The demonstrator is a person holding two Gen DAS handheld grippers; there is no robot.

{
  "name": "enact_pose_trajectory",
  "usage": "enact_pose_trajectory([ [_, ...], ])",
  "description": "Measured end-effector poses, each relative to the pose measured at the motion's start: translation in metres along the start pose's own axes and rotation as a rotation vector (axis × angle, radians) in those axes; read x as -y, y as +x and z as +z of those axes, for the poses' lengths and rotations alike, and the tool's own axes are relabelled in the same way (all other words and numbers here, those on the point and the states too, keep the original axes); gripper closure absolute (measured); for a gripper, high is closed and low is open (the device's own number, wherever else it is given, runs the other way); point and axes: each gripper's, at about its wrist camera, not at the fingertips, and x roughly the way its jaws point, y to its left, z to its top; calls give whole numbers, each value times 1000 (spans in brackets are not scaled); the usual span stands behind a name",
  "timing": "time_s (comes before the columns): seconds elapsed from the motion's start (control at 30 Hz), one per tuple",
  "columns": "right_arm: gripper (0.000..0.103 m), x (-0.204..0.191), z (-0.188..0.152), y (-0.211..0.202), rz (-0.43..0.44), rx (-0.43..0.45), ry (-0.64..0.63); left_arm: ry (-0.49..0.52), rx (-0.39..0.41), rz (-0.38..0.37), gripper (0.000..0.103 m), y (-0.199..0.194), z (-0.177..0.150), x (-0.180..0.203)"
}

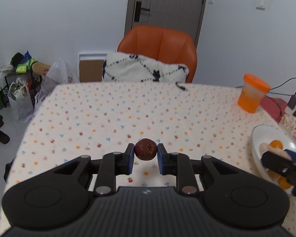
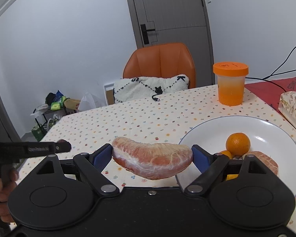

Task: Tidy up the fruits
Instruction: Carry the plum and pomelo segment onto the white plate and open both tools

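Observation:
My left gripper (image 1: 145, 152) is shut on a small dark red round fruit (image 1: 145, 152), held above the flowered tablecloth. In the right wrist view my right gripper (image 2: 152, 157) is shut on a large pink pomelo segment (image 2: 152, 161), just left of the white plate (image 2: 270, 130). The plate holds a small orange (image 2: 238, 144), another pomelo segment (image 2: 266, 161) and more small oranges partly hidden behind the right finger. The left wrist view shows the same plate (image 1: 266, 134) at the far right, with the right gripper above it.
An orange-lidded tub (image 2: 230, 84) stands on the table behind the plate. A patterned tissue box (image 2: 293, 106) and cables lie at the right edge. An orange chair (image 1: 157, 49) with a white cushion stands beyond the far table edge. Bags and a rack sit on the floor at left.

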Motion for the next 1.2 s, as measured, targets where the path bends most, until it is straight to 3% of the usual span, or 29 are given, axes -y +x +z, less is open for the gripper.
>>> enact_pose_trajectory([
  [0.23,19,4,-2,-13,24,13,22,24,62,-1,80,-37,7,4],
  [0.5,19,22,-7,-30,7,27,43,42,90,-31,80,-52,6,25],
  [1.2,19,94,-14,-67,-150,60,76,101,75,-193,80,-40,-6,107],
])
